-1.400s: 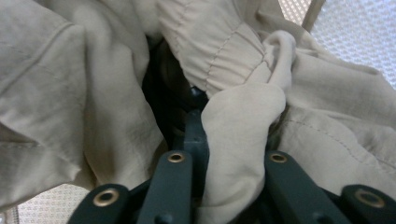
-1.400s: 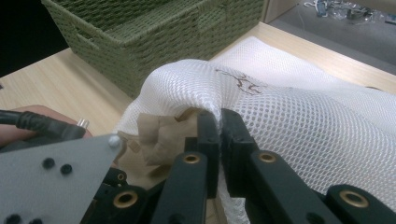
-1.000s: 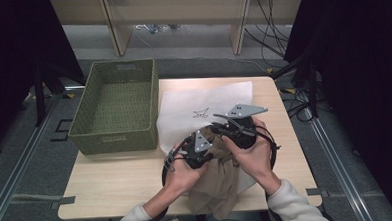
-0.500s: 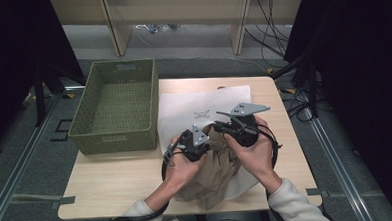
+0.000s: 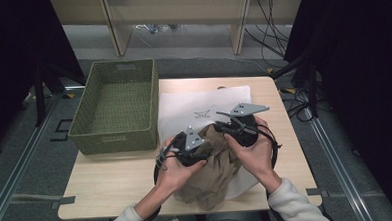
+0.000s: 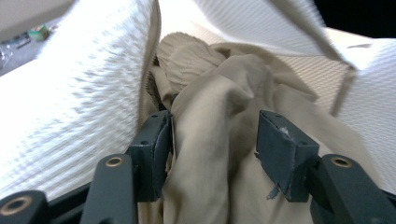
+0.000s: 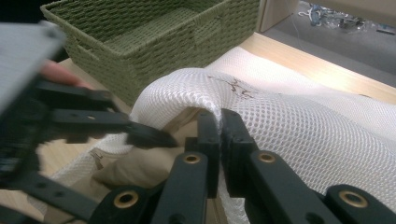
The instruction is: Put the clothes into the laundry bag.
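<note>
Overhead, the high view shows a wooden table (image 5: 112, 186) with a green woven basket (image 5: 116, 106) at its left and a white mesh bag (image 5: 203, 102) lying flat just beside the basket. At the bag's near end both hands meet over a bunched tan garment (image 5: 214, 177), which spills toward the table's near edge. The left gripper (image 5: 198, 148) and the right gripper (image 5: 225, 129) sit close together at the bag's mouth.

Left gripper view: the jaws, which have just been opening, stand apart with a fold of the tan garment (image 6: 215, 140) between them; the right pad is clear of the cloth. White mesh (image 6: 79, 102) rises on both sides of the garment.

Right gripper view: the jaws are pressed together, pinching the rim of the mesh bag (image 7: 299, 126). The left gripper (image 7: 140, 135) reaches under that raised rim, above the garment (image 7: 135, 170); the basket (image 7: 149, 42) lies beyond.
</note>
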### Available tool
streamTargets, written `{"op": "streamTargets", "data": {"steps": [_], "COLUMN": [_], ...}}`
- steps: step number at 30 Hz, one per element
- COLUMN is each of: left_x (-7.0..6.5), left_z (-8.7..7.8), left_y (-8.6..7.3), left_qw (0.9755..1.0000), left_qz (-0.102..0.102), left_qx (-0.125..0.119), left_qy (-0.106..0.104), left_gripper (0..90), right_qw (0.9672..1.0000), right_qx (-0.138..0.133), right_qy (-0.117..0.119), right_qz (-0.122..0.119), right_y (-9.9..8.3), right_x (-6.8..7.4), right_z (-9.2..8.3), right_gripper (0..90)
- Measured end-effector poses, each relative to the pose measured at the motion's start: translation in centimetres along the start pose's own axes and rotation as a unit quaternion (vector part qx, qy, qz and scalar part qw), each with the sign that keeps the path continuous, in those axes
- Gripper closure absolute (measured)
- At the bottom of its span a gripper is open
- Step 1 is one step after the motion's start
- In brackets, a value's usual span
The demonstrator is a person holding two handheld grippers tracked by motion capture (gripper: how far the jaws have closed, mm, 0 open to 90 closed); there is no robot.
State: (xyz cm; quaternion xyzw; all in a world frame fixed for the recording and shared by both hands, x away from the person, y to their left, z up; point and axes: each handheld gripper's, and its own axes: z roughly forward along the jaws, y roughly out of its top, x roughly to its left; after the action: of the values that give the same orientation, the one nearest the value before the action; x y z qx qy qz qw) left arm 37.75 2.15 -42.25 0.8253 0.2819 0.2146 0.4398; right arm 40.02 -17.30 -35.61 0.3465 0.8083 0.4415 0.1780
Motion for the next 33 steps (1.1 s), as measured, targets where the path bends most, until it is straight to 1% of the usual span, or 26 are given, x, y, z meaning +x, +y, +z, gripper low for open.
{"op": "streamTargets", "data": {"steps": [1, 2, 3, 4, 5, 6, 7, 9, 12, 13, 14, 15, 17, 18, 19, 20, 21, 22, 23, 24, 25, 26, 27, 28, 30, 33], "left_x": [-0.1, -0.2, -0.2, -0.2, -0.2, -0.3, -0.5, -0.7, -1.0, -1.1, -1.1, -1.1, -1.2, -1.3, -1.4, -1.5, -1.7, -1.7, -2.1, -2.2, -2.2, -2.3, -2.3, -2.4, -2.3, -2.1], "left_z": [-0.4, -0.8, -1.2, -1.2, -1.6, -1.8, -2.1, -2.3, -2.2, -2.1, -1.9, -1.6, -1.4, -0.9, -0.6, -0.4, -0.1, -0.1, 0.4, 0.5, 0.5, 0.8, 0.9, 1.1, 1.5, 2.3], "left_y": [-0.1, -0.1, -0.1, -0.1, -0.1, -0.1, -0.2, -0.2, -0.4, -0.5, -0.6, -0.8, -1.0, -1.3, -1.5, -1.6, -1.8, -1.8, -2.2, -2.3, -2.3, -2.5, -2.5, -2.6, -2.8, -3.1], "left_qw": [1.0000, 1.0000, 1.0000, 1.0000, 1.0000, 1.0000, 1.0000, 0.9999, 0.9999, 0.9999, 0.9999, 0.9998, 0.9997, 0.9996, 0.9994, 0.9991, 0.9991, 0.9991, 0.9986, 0.9984, 0.9984, 0.9970, 0.9966, 0.9971, 0.9968, 0.9957], "left_qz": [-0.006, -0.006, -0.004, -0.004, -0.003, 0.001, 0.004, 0.011, 0.013, 0.011, 0.014, 0.019, 0.018, 0.020, 0.023, 0.028, 0.023, 0.023, 0.022, 0.020, 0.020, 0.033, 0.038, 0.031, 0.026, 0.028], "left_qx": [-0.002, -0.004, -0.005, -0.005, -0.008, -0.007, -0.007, -0.006, -0.001, 0.002, 0.007, 0.009, 0.013, 0.020, 0.026, 0.033, 0.034, 0.034, 0.046, 0.050, 0.050, 0.068, 0.072, 0.068, 0.074, 0.088], "left_qy": [0.001, 0.002, 0.001, 0.001, 0.003, 0.004, 0.001, 0.006, 0.006, -0.004, -0.006, -0.002, -0.005, -0.001, 0.000, -0.002, -0.007, -0.007, -0.016, -0.017, -0.017, -0.016, -0.013, -0.013, -0.014, -0.007], "left_gripper": [43.6, 43.3, 42.9, 42.6, 42.3, 42.3, 42.2, 41.9, 40.9, 40.9, 40.8, 40.5, 40.5, 40.6, 40.5, 40.5, 40.2, 39.5, 38.4, 37.0, 35.1, 33.2, 32.8, 32.4, 31.6, 30.9], "right_qw": [1.0000, 1.0000, 1.0000, 1.0000, 1.0000, 1.0000, 1.0000, 1.0000, 1.0000, 1.0000, 1.0000, 1.0000, 1.0000, 1.0000, 1.0000, 1.0000, 1.0000, 1.0000, 1.0000, 1.0000, 1.0000, 1.0000, 1.0000, 1.0000, 1.0000, 1.0000], "right_qx": [0.000, -0.001, -0.001, -0.001, 0.003, 0.003, 0.003, 0.003, 0.003, 0.003, 0.003, 0.004, 0.004, 0.005, 0.002, 0.004, 0.004, 0.004, 0.005, 0.008, 0.009, 0.006, 0.004, 0.004, 0.004, 0.004], "right_qy": [0.000, -0.001, -0.001, -0.001, 0.001, 0.001, 0.002, 0.003, 0.002, 0.002, 0.002, 0.002, 0.003, 0.003, 0.004, 0.004, 0.004, 0.004, 0.003, 0.001, 0.001, 0.003, 0.006, 0.007, 0.008, 0.009], "right_qz": [-0.002, -0.002, -0.004, -0.004, 0.002, 0.002, -0.002, -0.002, -0.007, -0.007, -0.006, -0.005, -0.007, -0.001, -0.007, -0.006, -0.006, -0.006, -0.007, 0.004, 0.003, 0.005, 0.003, 0.003, 0.003, 0.002], "right_y": [0.0, 0.0, 0.0, 0.0, 0.0, 0.0, 0.0, 0.0, 0.0, 0.0, 0.0, 0.0, 0.0, 0.0, 0.0, 0.0, 0.0, 0.0, 0.0, 0.0, 0.0, -0.1, -0.1, -0.1, -0.1, -0.1], "right_x": [0.0, 0.0, 0.0, 0.0, 0.1, 0.1, 0.1, 0.1, 0.1, 0.1, 0.1, 0.1, 0.1, 0.1, 0.1, 0.1, 0.1, 0.1, 0.1, 0.2, 0.2, 0.3, 0.2, 0.3, 0.3, 0.3], "right_z": [0.0, 0.0, 0.0, 0.0, 0.0, 0.0, 0.1, 0.1, 0.1, 0.1, 0.1, 0.1, 0.1, 0.1, 0.1, 0.1, 0.1, 0.1, 0.1, 0.1, 0.1, 0.2, 0.3, 0.3, 0.3, 0.3], "right_gripper": [88.3, 88.2, 88.2, 88.2, 88.2, 88.2, 88.2, 88.2, 88.2, 88.2, 88.1, 88.2, 88.1, 88.1, 88.1, 88.1, 88.1, 88.1, 88.1, 88.1, 88.1, 88.1, 88.1, 88.0, 88.0, 88.0]}}
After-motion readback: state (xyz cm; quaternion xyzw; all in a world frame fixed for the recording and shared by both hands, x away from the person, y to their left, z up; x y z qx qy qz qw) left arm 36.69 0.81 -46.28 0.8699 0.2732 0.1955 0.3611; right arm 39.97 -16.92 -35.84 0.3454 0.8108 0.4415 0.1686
